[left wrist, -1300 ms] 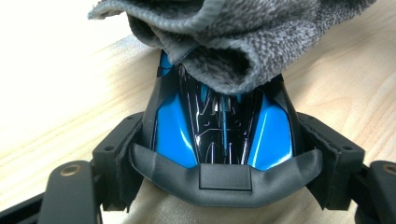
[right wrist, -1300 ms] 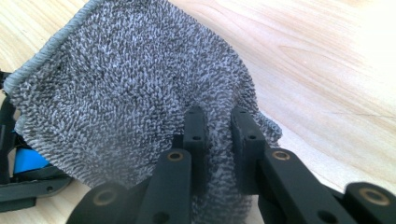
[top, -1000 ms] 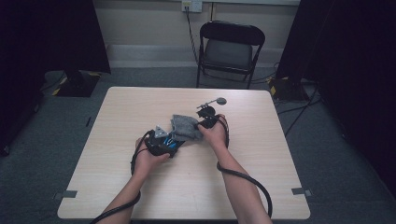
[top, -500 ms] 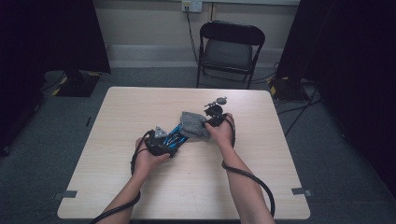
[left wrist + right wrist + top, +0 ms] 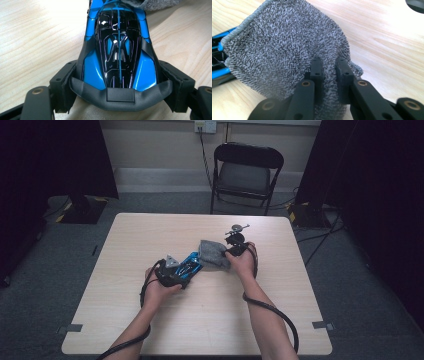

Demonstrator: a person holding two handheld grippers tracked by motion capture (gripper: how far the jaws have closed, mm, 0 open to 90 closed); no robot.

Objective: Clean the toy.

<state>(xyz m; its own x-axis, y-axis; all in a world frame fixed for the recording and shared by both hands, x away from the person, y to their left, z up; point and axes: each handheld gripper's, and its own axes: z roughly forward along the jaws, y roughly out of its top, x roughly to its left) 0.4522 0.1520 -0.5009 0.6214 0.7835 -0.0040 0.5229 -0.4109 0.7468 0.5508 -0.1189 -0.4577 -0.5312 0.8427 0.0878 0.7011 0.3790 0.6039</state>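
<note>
Right gripper (image 5: 327,65) is clamped on grey cloth (image 5: 287,47), draped over front of blue toy car (image 5: 118,50), likely for wiping. Car is steadied on table (image 5: 210,320) by left gripper (image 5: 120,82), pinched at sides.

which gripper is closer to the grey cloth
Right. The right gripper is shut on the grey cloth, pinching a fold. The left gripper clamps the blue toy car, whose far end touches the cloth's edge.
</note>
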